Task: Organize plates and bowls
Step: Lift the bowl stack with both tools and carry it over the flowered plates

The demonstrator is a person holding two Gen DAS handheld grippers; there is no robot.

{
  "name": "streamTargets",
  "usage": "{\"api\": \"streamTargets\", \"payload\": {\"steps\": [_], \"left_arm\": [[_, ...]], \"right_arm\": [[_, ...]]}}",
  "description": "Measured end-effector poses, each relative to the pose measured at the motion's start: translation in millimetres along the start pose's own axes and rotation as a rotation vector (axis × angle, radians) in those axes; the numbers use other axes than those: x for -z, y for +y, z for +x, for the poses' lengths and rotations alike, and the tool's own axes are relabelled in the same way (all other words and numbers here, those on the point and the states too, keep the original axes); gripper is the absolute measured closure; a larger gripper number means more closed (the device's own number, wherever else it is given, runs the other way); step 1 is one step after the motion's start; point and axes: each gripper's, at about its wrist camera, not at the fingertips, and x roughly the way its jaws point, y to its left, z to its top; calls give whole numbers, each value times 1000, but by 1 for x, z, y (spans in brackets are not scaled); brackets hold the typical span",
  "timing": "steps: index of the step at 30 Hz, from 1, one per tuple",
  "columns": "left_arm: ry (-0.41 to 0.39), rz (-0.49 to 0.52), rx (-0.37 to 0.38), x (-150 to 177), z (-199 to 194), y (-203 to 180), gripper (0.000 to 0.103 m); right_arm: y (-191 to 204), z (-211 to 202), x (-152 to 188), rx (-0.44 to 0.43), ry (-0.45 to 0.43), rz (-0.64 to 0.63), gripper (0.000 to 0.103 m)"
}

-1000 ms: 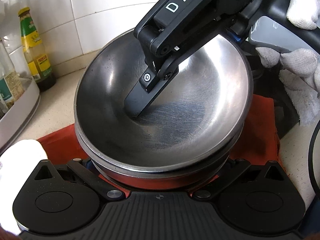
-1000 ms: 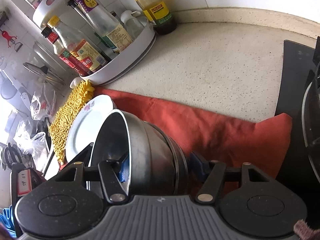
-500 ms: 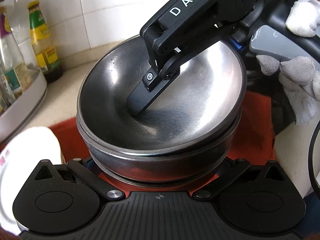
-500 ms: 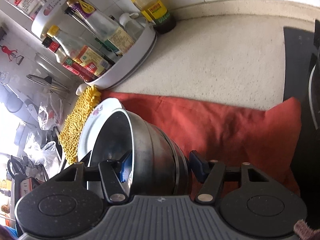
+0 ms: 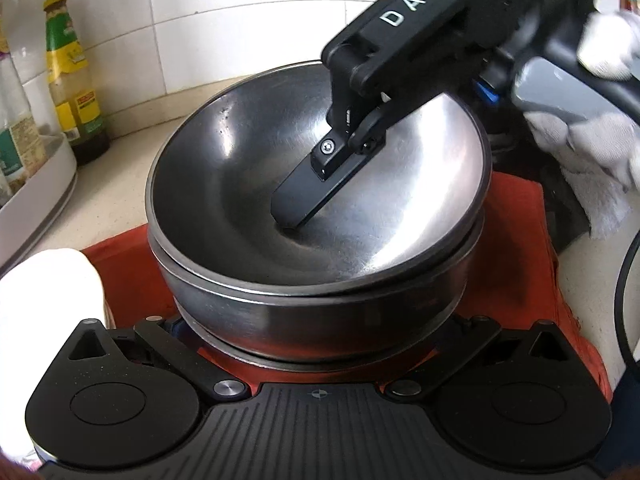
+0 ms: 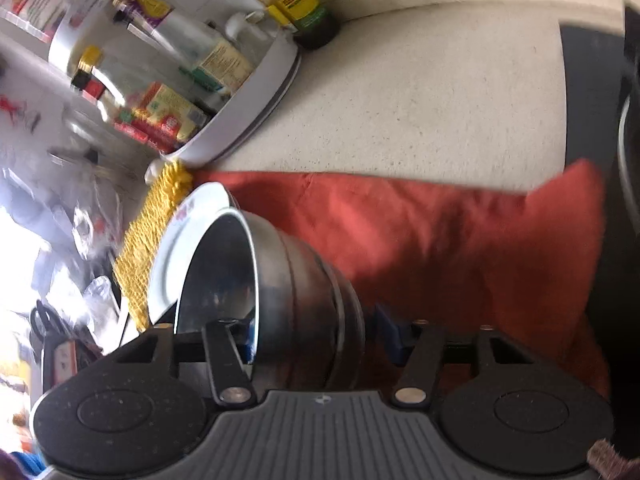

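A stack of nested steel bowls (image 5: 248, 184) sits over a red cloth (image 5: 516, 208). My right gripper (image 6: 316, 340) straddles the stack's wall. One of its fingers (image 5: 304, 196) reaches down inside the top bowl and the blue-padded one (image 6: 390, 336) stands outside. Its jaws are closing with the wall between them. In the right wrist view the bowls (image 6: 304, 280) lean against a white flowered plate (image 6: 180, 232). My left gripper (image 5: 320, 340) is spread wide around the stack's base. Its fingertips are hidden under the bowls, so its grip is unclear.
A white tray of bottles (image 6: 256, 112) and a yellow-capped bottle (image 5: 72, 80) stand at the tiled wall. A yellow mat (image 6: 152, 232) lies beside the plate. A black cooktop (image 6: 592, 100) borders the cloth. A white-gloved hand (image 5: 592, 148) holds the right gripper.
The upper bowls have risen, and more of their side wall now shows above a lower rim. The right gripper has rolled, tilting its view, and its inner finger has shifted right.
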Motion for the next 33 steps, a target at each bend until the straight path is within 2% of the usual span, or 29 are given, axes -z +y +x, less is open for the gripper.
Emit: {"api": "streamTargets", "payload": {"steps": [4, 13, 24, 33], "left_arm": [[20, -11, -25, -5, -2, -6, 0], [-20, -44, -118, -11, -42, 3, 0], [-42, -130, -270, -7, -96, 54, 0], [-27, -185, -335, 2, -123, 95, 0]], "right_arm": [[1, -2, 1, 4, -4, 18, 50], [35, -11, -15, -29, -25, -51, 51], [117, 18, -42, -95, -24, -188, 51], [171, 56, -55, -126, -21, -244, 51]]}}
